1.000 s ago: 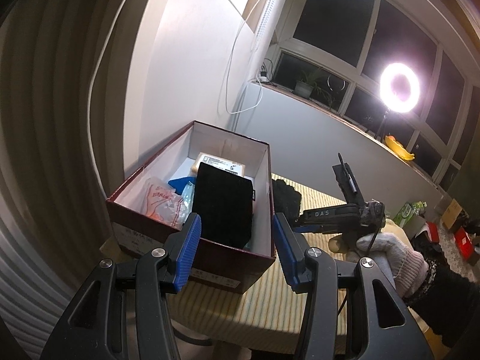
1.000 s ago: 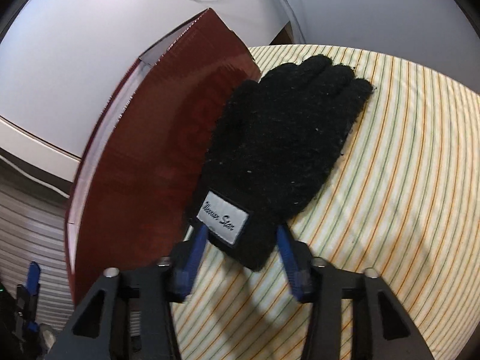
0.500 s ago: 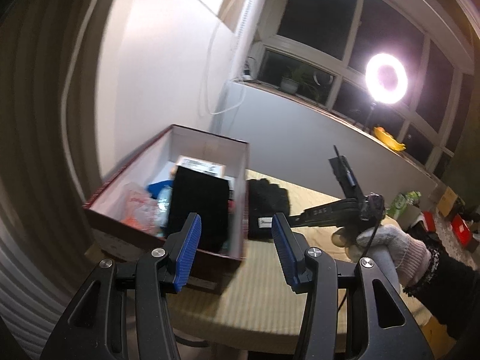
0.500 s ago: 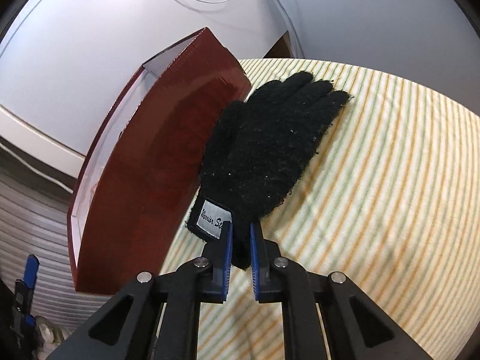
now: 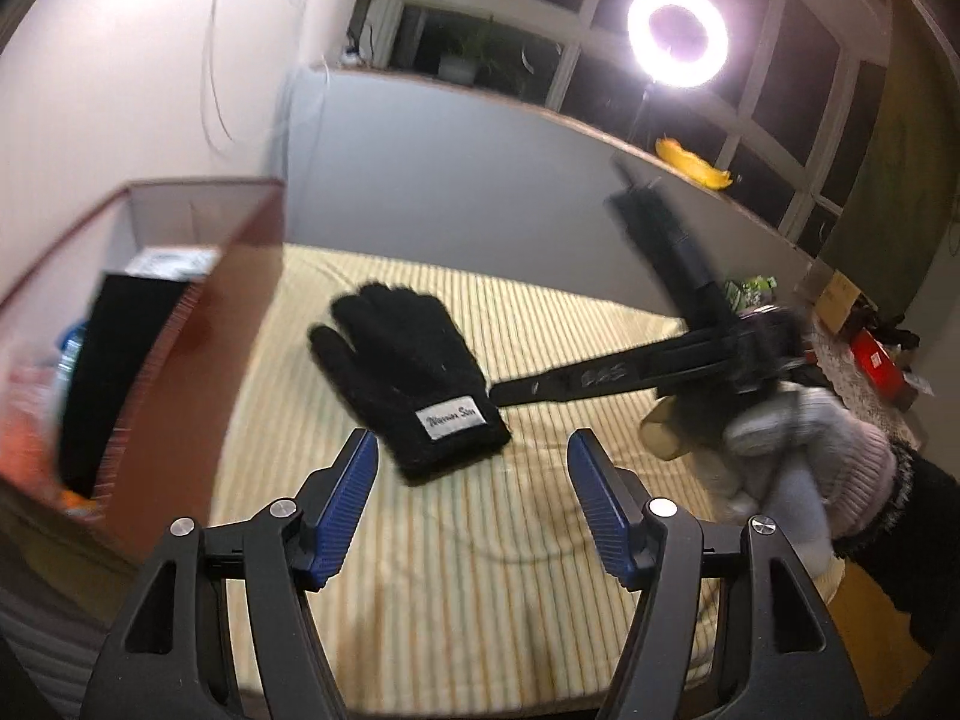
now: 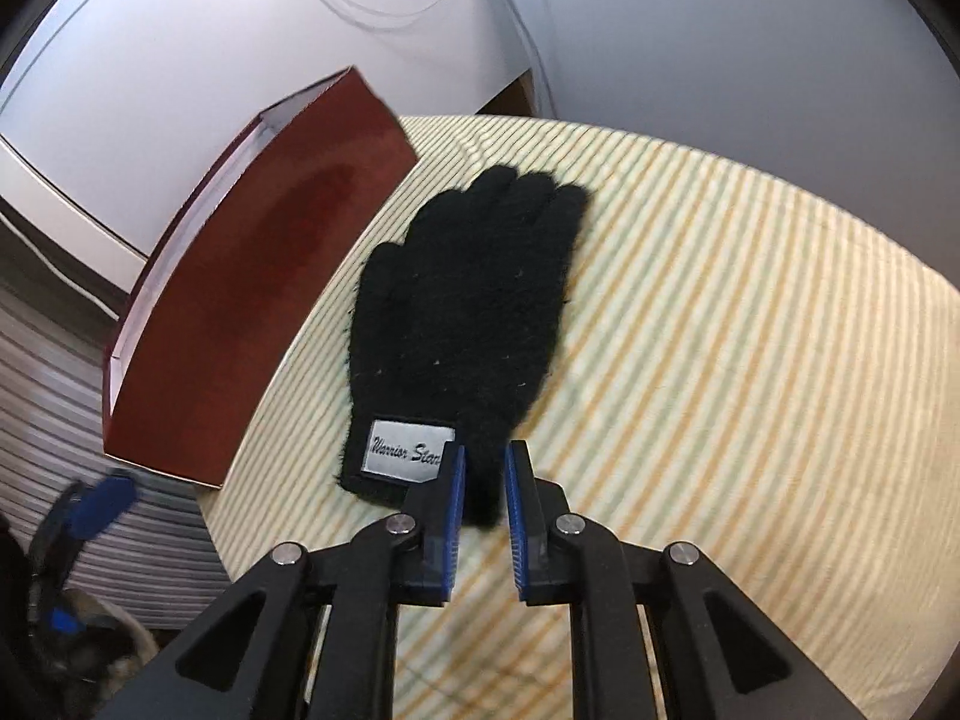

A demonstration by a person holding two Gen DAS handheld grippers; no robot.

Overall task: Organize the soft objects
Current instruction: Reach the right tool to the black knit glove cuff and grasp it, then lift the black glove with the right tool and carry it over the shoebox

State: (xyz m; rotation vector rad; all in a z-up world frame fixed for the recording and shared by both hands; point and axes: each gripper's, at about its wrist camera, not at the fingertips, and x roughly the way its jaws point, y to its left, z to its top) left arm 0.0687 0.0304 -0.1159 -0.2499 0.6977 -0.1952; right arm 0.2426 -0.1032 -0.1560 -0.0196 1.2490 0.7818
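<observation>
A black knitted glove [image 5: 408, 378] with a white label lies flat on the striped tablecloth [image 5: 480, 570], a little apart from the dark red box [image 5: 198, 324]. My right gripper [image 6: 485, 468] is shut on the glove's [image 6: 468, 312] cuff beside the label. In the left wrist view it reaches in from the right [image 5: 510, 390], held by a gloved hand [image 5: 810, 456]. My left gripper [image 5: 468, 450] hovers just short of the cuff. Its jaws are opening and no pad presses on anything. Inside the box stands a black folded item [image 5: 120, 348] among blurred things.
The red box [image 6: 252, 300] stands at the table's left edge by the wall. A bright ring light [image 5: 678, 33] shines before dark windows. Something yellow [image 5: 690, 165] lies on the sill. Boxes and clutter [image 5: 870, 348] sit on the floor at the right.
The right gripper closed on the glove's cuff and drew the glove away from the box's side. The left gripper swung right, from over the box toward the glove, and its jaws widened.
</observation>
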